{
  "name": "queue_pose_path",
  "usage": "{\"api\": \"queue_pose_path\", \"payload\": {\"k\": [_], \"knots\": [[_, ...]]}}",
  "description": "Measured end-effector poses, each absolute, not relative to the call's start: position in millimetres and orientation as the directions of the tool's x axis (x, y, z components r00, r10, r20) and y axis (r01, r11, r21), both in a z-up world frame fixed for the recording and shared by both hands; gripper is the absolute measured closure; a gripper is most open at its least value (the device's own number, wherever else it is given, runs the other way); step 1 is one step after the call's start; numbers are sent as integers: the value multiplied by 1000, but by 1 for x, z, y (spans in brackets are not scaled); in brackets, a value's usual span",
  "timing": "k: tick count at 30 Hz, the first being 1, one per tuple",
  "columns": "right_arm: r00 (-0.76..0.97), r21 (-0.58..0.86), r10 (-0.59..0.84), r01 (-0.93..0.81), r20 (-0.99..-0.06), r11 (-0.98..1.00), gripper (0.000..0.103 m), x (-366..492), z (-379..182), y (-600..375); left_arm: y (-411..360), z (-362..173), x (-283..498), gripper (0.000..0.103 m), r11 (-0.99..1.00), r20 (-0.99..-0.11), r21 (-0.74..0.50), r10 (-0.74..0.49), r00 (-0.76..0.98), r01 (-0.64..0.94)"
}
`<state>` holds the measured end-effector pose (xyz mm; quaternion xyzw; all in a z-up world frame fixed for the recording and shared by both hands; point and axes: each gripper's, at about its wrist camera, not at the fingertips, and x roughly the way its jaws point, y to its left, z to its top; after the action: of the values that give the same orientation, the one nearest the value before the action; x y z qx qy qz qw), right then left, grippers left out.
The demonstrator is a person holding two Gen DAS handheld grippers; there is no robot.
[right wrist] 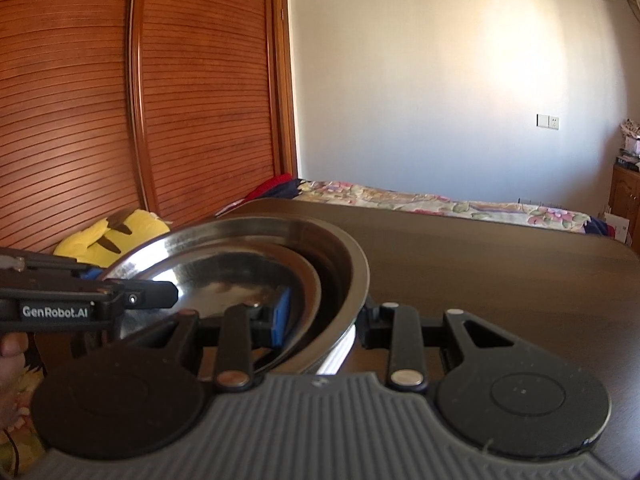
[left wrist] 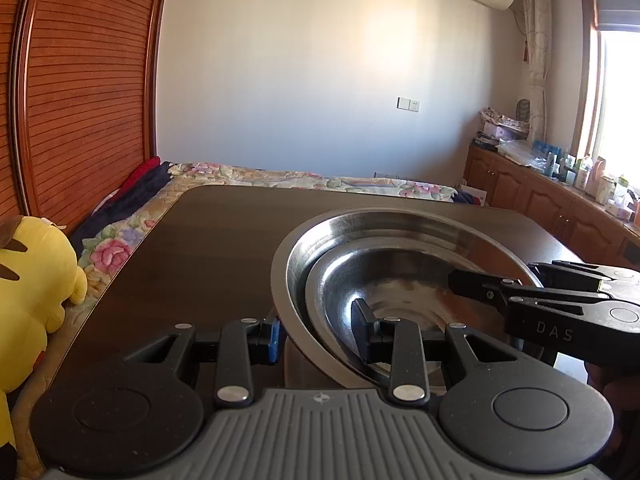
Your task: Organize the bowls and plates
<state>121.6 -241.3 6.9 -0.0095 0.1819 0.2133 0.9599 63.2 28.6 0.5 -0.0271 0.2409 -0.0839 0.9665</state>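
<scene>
The dark table (left wrist: 224, 240) is bare on its far side and on its left part, so room is left there for a gripper to pass. The near right part is taken up by a big steel bowl (left wrist: 320, 240) with a smaller bowl (left wrist: 344, 276) nested inside it. The rims are straddled by the left gripper (left wrist: 320, 330) and the right gripper (right wrist: 326, 320), so that side is blocked. A yellow plush toy (left wrist: 36, 280) is seen beside the table's left edge.

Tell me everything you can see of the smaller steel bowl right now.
The smaller steel bowl is shiny and shallow with a scuffed, brownish-marked bottom. It sits nested, slightly tilted, inside the larger steel bowl on the dark table. Both tongs straddle the stacked rims, left tongs and right tongs, each with one finger inside it.
</scene>
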Motion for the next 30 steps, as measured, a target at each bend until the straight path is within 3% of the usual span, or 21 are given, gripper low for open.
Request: {"api": "queue_pose_path", "payload": {"k": [19, 27, 30], "knots": [[840, 80, 406, -406, -361, 910, 67, 123, 4, -244, 28, -4, 60, 67, 984, -454, -76, -177, 873, 160], [831, 81, 420, -422, -364, 903, 57, 122, 3, -242, 30, -4, 62, 66, 984, -456, -76, -179, 872, 162], [837, 61, 411, -419, -362, 906, 42, 119, 3, -239, 30, -4, 62, 62, 985, -456, -71, -173, 873, 159]]}}
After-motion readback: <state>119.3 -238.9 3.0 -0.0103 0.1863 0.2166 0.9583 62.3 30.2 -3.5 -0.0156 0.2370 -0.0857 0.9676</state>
